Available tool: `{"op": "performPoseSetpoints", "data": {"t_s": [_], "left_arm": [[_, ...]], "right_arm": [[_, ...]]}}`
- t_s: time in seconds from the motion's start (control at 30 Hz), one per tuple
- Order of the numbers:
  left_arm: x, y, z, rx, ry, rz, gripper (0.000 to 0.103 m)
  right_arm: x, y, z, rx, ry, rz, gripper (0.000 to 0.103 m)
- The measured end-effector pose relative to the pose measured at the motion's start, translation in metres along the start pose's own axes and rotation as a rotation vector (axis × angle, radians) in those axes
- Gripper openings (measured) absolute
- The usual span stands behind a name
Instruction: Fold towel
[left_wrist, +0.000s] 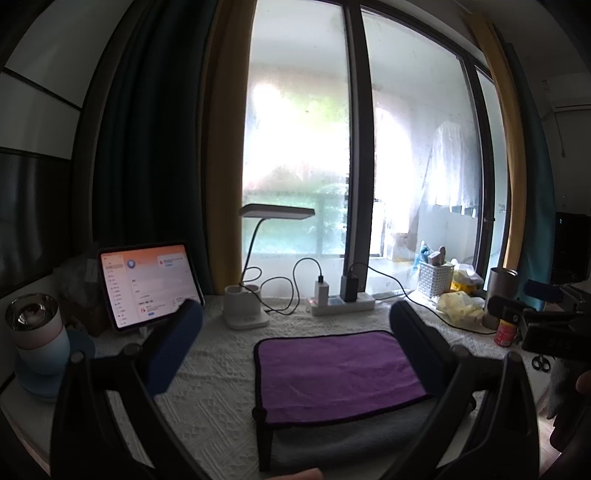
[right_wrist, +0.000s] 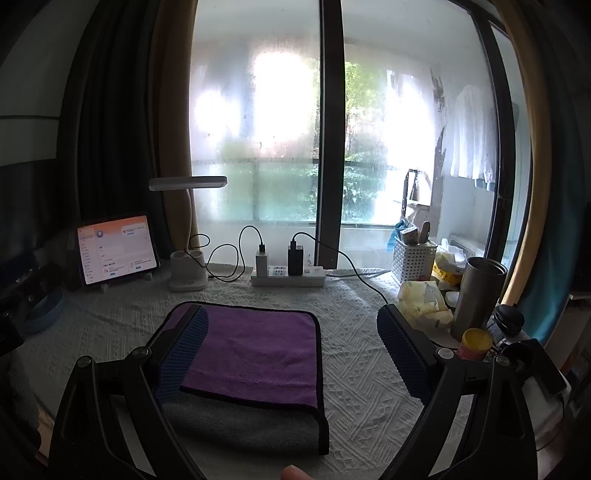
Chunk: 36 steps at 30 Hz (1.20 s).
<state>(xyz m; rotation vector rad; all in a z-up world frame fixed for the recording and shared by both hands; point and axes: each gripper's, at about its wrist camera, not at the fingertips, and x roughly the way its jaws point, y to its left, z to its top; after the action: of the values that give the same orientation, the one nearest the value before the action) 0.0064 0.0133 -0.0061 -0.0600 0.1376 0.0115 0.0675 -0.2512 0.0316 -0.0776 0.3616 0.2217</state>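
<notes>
Above folded towel (left_wrist: 332, 369), left claw (left_wrist: 295, 332) gaping, right claw (right_wrist: 291, 339) likewise

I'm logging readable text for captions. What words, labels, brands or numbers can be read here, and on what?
None can be read.
Tablet screen: text lines, too small and blurred.
Red-labelled jar: label blurred.
Power strip: no legible marking.
Purple towel: no text.
</notes>
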Motion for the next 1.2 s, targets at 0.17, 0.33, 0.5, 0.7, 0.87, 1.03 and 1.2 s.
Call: {"op": "performPoseSetpoints", "data": {"t_s": [0.17,0.33,0.5,0.7,0.87,1.03,1.2], "left_arm": [[0.000,0.000,-0.001,-0.001,0.001,0.001,0.102],[0.000,0.000,-0.002,-0.004,0.002,-0.001,0.102],[0.000,0.000,-0.002,-0.005,0.003,-0.001,0.102],[-0.002,0.000,-0.004,-0.007,0.006,-0.003,0.102],[-0.001,0.000,-0.006,-0.008,0.013,-0.007,0.102],[0.001,0.000,-0.007,-0.008,0.018,-0.008,0.102],[0.021,0.002,-0.019,0.019,0.086,0.025,0.102]], "right_arm": [[0.000,-0.001,0.000,0.005,0.003,0.001,0.095],[0.000,-0.001,0.000,0.006,0.005,0.001,0.095],[0.000,-0.001,0.000,0.007,0.005,0.002,0.095],[0.000,-0.001,0.000,0.008,0.007,0.004,0.095],[0.000,-0.001,0.000,0.009,0.008,0.004,0.095],[0.000,-0.002,-0.001,0.009,0.010,0.006,0.095],[0.009,-0.006,-0.010,0.018,0.041,0.001,0.095]]}}
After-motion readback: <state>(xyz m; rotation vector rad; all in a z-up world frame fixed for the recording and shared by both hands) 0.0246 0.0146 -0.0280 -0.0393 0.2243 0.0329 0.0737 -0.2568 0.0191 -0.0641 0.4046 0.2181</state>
